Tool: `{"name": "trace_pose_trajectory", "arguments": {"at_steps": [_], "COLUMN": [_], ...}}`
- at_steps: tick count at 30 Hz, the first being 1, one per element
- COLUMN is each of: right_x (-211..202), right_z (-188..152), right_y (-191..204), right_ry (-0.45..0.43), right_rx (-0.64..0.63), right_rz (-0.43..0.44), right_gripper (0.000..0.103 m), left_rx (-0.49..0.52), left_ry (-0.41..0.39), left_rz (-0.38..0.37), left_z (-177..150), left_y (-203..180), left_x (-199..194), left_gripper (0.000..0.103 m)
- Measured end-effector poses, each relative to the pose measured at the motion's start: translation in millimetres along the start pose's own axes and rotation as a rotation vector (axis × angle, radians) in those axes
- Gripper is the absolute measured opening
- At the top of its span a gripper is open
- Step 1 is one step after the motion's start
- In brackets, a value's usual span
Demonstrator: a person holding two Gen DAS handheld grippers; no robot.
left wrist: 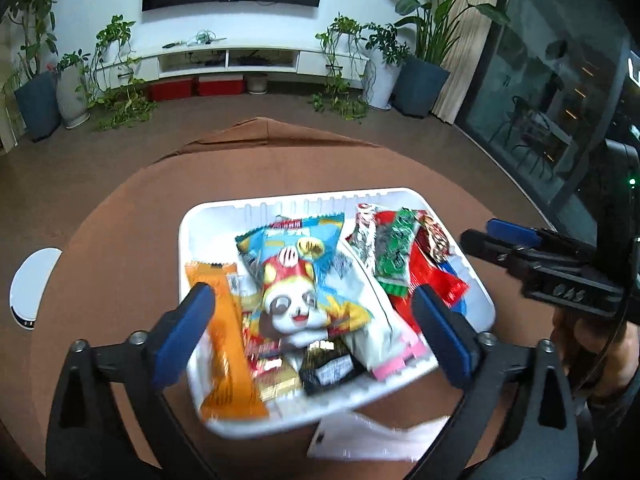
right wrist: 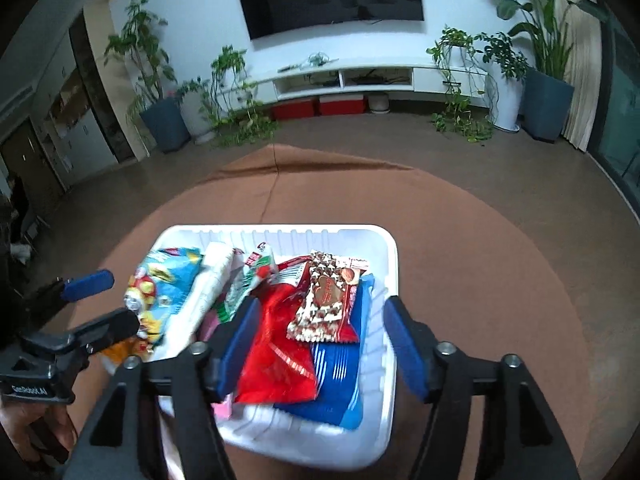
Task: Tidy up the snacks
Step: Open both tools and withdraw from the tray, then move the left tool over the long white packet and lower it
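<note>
Snacks fill the white tray (left wrist: 192, 224) on your brown-clothed table (left wrist: 120, 208), most packets lying with their long axes running near to far. Your left gripper (left wrist: 316, 336) hangs released over the panda packet (left wrist: 296, 280) and orange bar (left wrist: 224, 336); your right gripper (right wrist: 320, 344) is released too, above the red packet (right wrist: 276, 356). Only the right view shows the blue packet (right wrist: 340, 384) clearly (it lies under the chocolate bar (right wrist: 324, 300)). A white paper (left wrist: 368, 436) lies just near the tray.

Both wrist views look steeply down, close over 1 shared tray (left wrist: 192, 224).
</note>
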State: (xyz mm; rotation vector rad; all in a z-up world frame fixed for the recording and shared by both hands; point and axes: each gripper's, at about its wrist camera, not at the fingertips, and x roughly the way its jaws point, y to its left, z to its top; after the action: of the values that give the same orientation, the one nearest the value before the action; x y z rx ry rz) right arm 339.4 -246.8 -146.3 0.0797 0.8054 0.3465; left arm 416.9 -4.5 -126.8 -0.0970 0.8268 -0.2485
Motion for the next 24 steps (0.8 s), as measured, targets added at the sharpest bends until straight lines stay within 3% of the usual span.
{"name": "trace_pose_trajectory", "arguments": {"at_steps": [2,7,14,17,20,24], "right_x": [-14.8,-49.7,-98.2,-111.2,-119.0,-121.6], "right_z": [-8.7,-48.5,-121.2,-147.6,-169.2,-192.8], "right_y": [-0.9,5.9,10.3,12.5,14.9,19.5], "right_ry": [-0.011,-0.006,-0.003,0.003,0.012,0.022], "right_rx": [0.02,0.019,0.074,0.089,0.114,0.118], "right_rz": [0.03,0.109,0.132,0.134,0.139,0.136], "right_gripper": [0.078,0.079,0.081,0.083,0.083,0.084], "left_rx": [-0.007,0.013,0.147,0.161,0.171,0.194], "left_ry": [-0.001,-0.004,0.022,0.033,0.03,0.049], "left_rz": [-0.009,-0.031,-0.1,-0.112,-0.118,-0.056], "left_z": [-9.1,-49.0,-111.5,-128.7,-146.2,-162.3], "left_y": [-0.9,-7.2,-28.7,-36.3,-43.3,-57.7], "left_x": [-14.1,-48.8,-73.8,-78.7,-87.2,-96.6], "left_gripper": [0.102,0.103,0.103,0.103,0.103,0.103]}}
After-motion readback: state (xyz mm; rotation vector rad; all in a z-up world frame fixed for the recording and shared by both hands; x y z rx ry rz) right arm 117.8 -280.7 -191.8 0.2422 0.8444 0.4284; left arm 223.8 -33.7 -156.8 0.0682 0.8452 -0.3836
